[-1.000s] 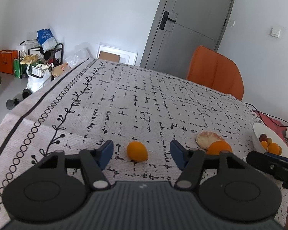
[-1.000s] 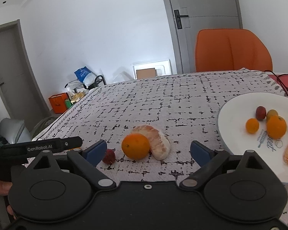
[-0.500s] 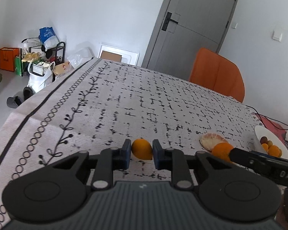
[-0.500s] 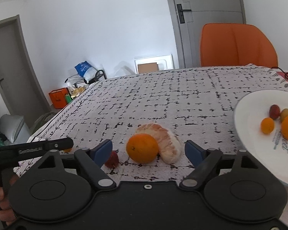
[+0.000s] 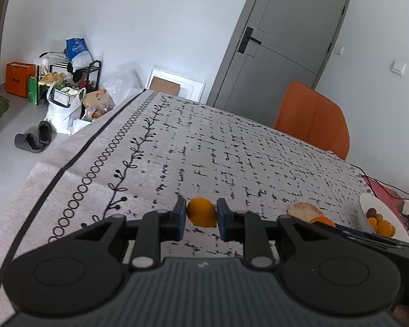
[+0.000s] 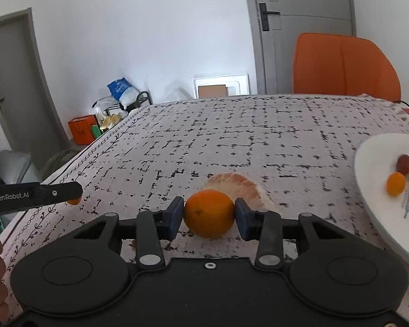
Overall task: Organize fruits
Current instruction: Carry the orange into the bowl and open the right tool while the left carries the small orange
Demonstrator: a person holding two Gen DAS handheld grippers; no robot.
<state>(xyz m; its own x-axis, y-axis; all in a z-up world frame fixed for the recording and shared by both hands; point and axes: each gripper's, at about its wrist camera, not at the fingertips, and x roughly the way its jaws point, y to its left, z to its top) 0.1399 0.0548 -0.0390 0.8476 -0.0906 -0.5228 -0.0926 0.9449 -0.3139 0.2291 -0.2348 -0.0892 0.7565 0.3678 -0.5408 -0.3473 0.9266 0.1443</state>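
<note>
Both your grippers have closed since the earlier frame: left gripper (image 5: pixel 200 216) clamps the small orange kumquat-like fruit (image 5: pixel 201 212), right gripper (image 6: pixel 208 214) the round orange (image 6: pixel 209 214), ready for carrying to the white plate (image 6: pixel 373 207) alongside.

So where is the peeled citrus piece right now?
In the right wrist view the peeled citrus piece lies on the tablecloth, directly behind the orange held in the right tongs, left of the white plate.

On the table (image 5: pixel 231 147), a small fruit (image 5: pixel 201 212) is being held between the fingers of the left gripper (image 5: pixel 200 218). To its right, an orange (image 6: pixel 209 213) is being held in the right gripper (image 6: pixel 208 214), with a peeled segment (image 6: pixel 240 185) lying directly behind it. Further right, a plate (image 6: pixel 373 169) is holding several small fruits (image 6: pixel 395 183). A chair (image 6: pixel 343 65) is standing behind the table.
</note>
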